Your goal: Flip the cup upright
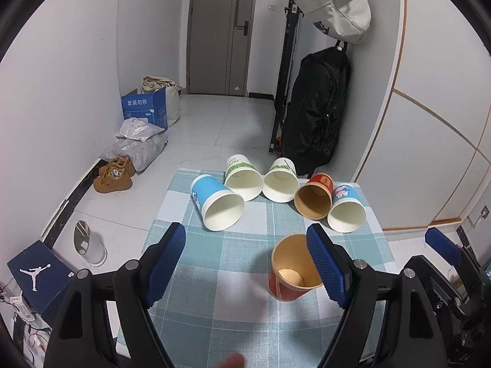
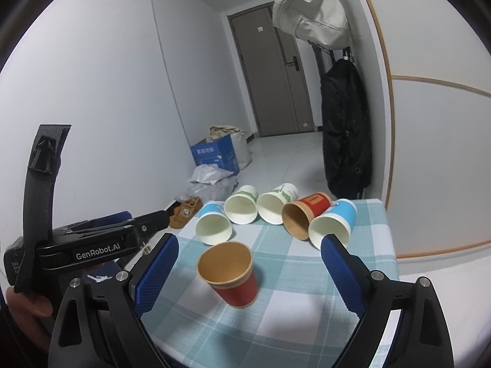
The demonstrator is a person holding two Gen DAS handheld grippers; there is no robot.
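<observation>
A red paper cup (image 1: pixel 291 270) stands upright on the checked tablecloth (image 1: pixel 233 263); it also shows in the right wrist view (image 2: pixel 230 273). Several cups lie on their sides in a row behind it: a blue one (image 1: pixel 214 202), two green-and-white ones (image 1: pixel 244 179) (image 1: pixel 280 182), a red one (image 1: pixel 314 196) and another blue one (image 1: pixel 346 208). My left gripper (image 1: pixel 245 263) is open and empty, its right finger just beside the upright cup. My right gripper (image 2: pixel 248 273) is open around the upright cup without touching it.
The table ends just behind the cup row. On the floor to the left are brown shoes (image 1: pixel 115 173), plastic bags (image 1: pixel 138 141), a blue box (image 1: pixel 144 107) and a dark shoebox (image 1: pixel 36 273). A black bag (image 1: pixel 316 110) hangs at the wall on the right.
</observation>
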